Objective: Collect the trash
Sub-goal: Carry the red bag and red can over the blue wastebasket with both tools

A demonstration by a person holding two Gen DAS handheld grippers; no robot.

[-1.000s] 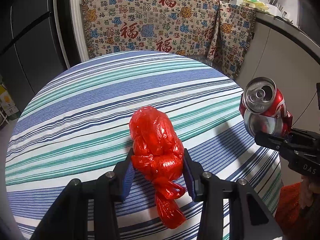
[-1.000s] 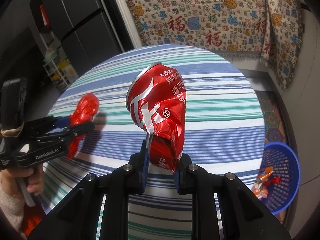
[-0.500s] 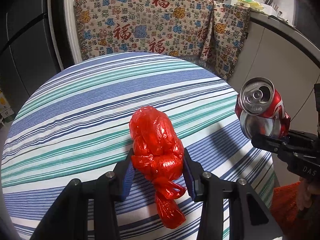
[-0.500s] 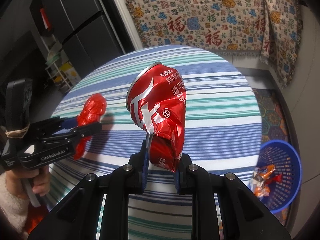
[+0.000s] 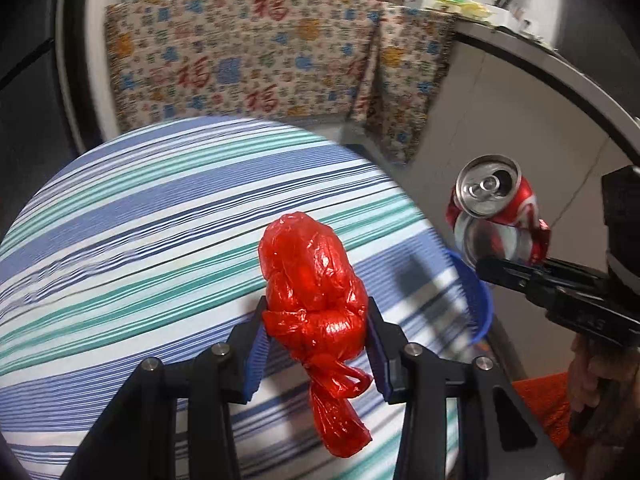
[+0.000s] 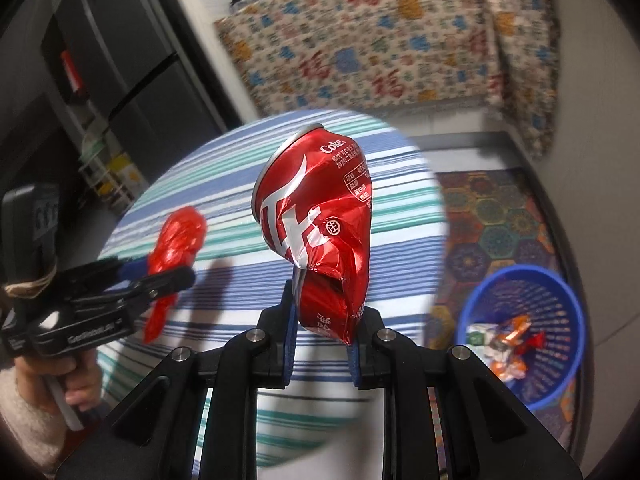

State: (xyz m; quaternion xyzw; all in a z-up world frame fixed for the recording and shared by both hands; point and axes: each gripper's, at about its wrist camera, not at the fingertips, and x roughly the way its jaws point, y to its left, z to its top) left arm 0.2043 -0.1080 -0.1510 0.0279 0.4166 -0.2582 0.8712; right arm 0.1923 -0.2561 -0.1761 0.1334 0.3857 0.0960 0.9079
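My left gripper (image 5: pixel 316 328) is shut on a crumpled red plastic bag (image 5: pixel 312 276) and holds it above the striped round table (image 5: pixel 160 220). It also shows in the right wrist view (image 6: pixel 160 276), with the bag (image 6: pixel 178 236). My right gripper (image 6: pixel 324 320) is shut on a crushed red Coke can (image 6: pixel 320 216), held up past the table's right edge. The can also shows in the left wrist view (image 5: pixel 496 216). A blue basket (image 6: pixel 556 300) stands on the floor to the right and holds several wrappers (image 6: pixel 506 340).
The basket's rim (image 5: pixel 478 292) peeks past the table edge in the left wrist view. A patterned cloth (image 5: pixel 260 60) hangs over furniture behind the table. A white counter (image 5: pixel 520 128) runs along the right. A dark fridge (image 6: pixel 120 80) stands at the left. A patterned rug (image 6: pixel 500 220) covers the floor.
Both grippers have swung to the right with their loads, toward the table's right edge. The blue basket now looms larger in the right wrist view and appears in the left wrist view.
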